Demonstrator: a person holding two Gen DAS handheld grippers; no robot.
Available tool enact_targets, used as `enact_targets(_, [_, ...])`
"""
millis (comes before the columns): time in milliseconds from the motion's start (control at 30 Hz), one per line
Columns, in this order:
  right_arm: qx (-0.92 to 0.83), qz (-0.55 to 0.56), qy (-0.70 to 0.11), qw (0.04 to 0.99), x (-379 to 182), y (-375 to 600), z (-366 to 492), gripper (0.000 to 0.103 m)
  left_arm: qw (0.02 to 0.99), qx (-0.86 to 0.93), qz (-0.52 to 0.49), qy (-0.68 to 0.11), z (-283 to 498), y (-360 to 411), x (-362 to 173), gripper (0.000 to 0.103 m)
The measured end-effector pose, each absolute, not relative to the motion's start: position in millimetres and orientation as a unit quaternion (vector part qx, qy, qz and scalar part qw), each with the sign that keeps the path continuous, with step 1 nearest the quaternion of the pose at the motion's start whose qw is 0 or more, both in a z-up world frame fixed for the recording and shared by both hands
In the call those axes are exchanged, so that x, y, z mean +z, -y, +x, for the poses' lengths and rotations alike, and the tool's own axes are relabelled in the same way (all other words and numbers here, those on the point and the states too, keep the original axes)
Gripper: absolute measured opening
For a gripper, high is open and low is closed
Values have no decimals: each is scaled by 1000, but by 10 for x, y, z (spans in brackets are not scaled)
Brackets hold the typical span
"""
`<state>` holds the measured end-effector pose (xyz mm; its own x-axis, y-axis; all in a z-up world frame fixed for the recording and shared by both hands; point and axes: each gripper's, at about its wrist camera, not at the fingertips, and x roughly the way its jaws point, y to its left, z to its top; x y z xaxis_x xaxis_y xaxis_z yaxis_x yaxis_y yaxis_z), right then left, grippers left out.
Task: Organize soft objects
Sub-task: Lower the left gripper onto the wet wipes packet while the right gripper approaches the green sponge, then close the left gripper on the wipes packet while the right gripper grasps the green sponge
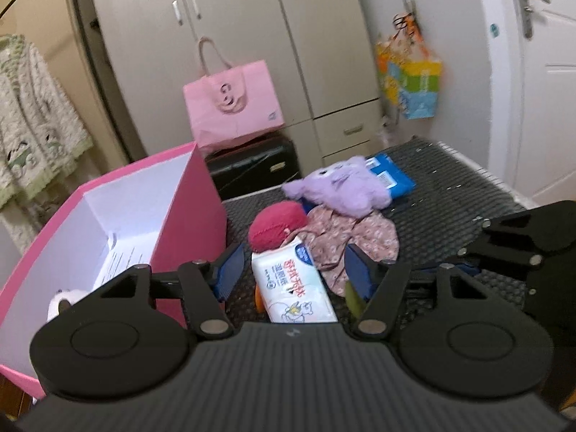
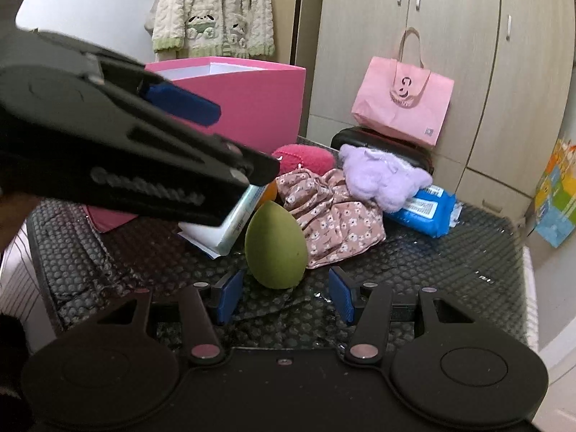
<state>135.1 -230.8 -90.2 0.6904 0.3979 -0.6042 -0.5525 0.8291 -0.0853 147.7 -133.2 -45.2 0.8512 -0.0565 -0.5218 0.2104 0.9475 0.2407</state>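
My left gripper is open, its blue pads on either side of a white wet-wipes pack lying on the dark mat; in the right wrist view that pack is partly hidden by the left gripper. My right gripper is open, just in front of a green egg-shaped sponge standing upright. Behind lie a floral cloth, a red plush, a purple plush and a blue wipes pack. The open pink box stands to the left.
A pink paper bag sits on a black case behind the mat. Wardrobe doors stand behind. A colourful bag hangs on the wall and a fluffy robe hangs at the left. A paper roll lies in the box.
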Motion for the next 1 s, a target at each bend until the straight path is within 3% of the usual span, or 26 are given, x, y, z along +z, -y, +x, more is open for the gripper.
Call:
enact_targets(300, [266, -118, -286, 913, -949, 2293, 1449, 57, 952, -43, 107, -285, 1596, 1310, -618, 59])
enact_targets(600, [268, -96, -273, 919, -983, 2364, 1438, 40, 957, -36, 76, -277, 1622, 1291, -706, 58])
enact_targets(633, [270, -95, -271, 919, -985, 2366, 1427, 38, 957, -36, 71, -277, 1623, 1285, -710, 52])
enact_targets(733, [271, -97, -267, 920, -987, 2358, 1404, 38, 949, -56, 48, -307, 1683, 1251, -748, 40])
enact_targets(1000, [259, -136, -270, 917, -994, 2231, 1416, 43, 951, -53, 35, -303, 1663, 1249, -797, 40])
